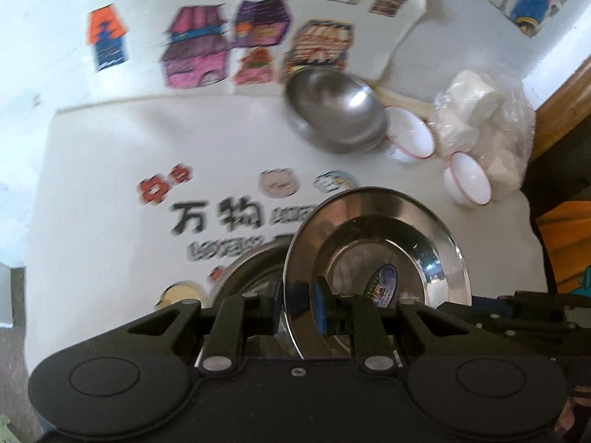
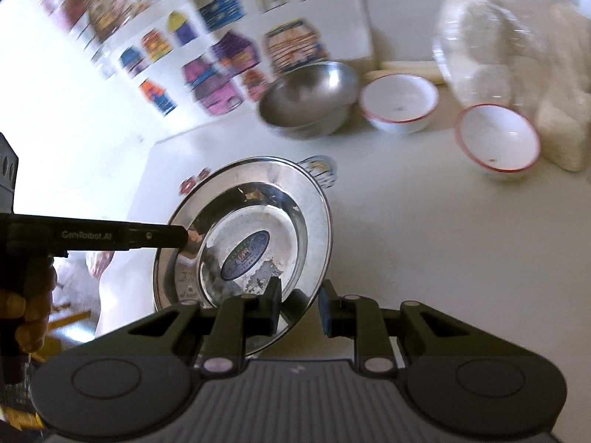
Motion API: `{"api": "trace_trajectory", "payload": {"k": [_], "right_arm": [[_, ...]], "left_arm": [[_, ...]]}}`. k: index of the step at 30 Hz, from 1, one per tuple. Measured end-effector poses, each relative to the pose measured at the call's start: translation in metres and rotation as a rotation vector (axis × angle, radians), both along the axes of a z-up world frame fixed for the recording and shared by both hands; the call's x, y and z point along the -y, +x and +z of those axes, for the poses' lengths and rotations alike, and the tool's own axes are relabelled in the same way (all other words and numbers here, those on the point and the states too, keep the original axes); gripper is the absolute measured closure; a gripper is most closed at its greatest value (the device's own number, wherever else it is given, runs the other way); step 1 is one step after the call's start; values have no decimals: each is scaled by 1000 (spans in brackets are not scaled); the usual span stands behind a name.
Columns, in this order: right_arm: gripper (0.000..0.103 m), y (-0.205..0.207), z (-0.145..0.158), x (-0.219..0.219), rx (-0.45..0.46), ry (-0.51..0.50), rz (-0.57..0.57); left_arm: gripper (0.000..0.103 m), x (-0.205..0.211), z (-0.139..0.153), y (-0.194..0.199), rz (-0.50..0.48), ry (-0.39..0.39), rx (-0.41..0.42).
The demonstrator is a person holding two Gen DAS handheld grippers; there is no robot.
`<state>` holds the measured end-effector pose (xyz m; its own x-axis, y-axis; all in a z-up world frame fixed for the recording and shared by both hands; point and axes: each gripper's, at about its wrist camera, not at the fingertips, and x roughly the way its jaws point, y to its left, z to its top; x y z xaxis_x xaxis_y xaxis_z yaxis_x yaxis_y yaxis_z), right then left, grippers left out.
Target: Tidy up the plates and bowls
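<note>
Evidently the steel plate [image 2: 243, 236] is being carried, tilted up off the white table [image 2: 406, 240], and the way it is held explains the tilt: the left gripper [image 1: 297, 304] pinches the plate's rim between its two blue-padded fingers, closed firmly on the metal, so the dish stands nearly on edge in the left wrist view with its hollow and its oval sticker [image 1: 382, 282] facing right. In the right wrist view the same gripper comes in from the left as a dark bar meeting the rim. The right gripper [image 2: 299, 306] sits at the plate's near edge with its fingers spread apart; the rim passes in front of the left finger, but nothing is clamped, so it seems to be standing by to steady or take over the plate. A second steel dish [image 1: 247, 277] appears to lie just behind and below the held one in the left view, which suggests the plates are being gathered into a stack. Farther back, a steel bowl [image 2: 310, 101] rests by the coloured drawings [image 2: 221, 70], and two white bowls with red rims [image 2: 400, 101] [image 2: 498, 140] sit apart beside a plastic bag of white blocks [image 1: 484, 118]; these look not yet sorted, so the bowls probably remain to be nested.
</note>
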<state>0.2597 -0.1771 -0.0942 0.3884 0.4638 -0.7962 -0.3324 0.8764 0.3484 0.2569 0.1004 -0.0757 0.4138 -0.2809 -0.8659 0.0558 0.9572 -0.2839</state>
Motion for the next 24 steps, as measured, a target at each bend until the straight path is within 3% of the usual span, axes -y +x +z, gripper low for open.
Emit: {"api": "trace_trajectory", "payload": {"k": [10,24], "right_arm": [[78,-5,-7,-43,-35,-56,101],[76,-6,-21,-58,-70,-113,108]], "left_arm": [[84,-29,-11,-23,15,60,-27],[83,-25,-25,-25,-38,127,-44]]}}
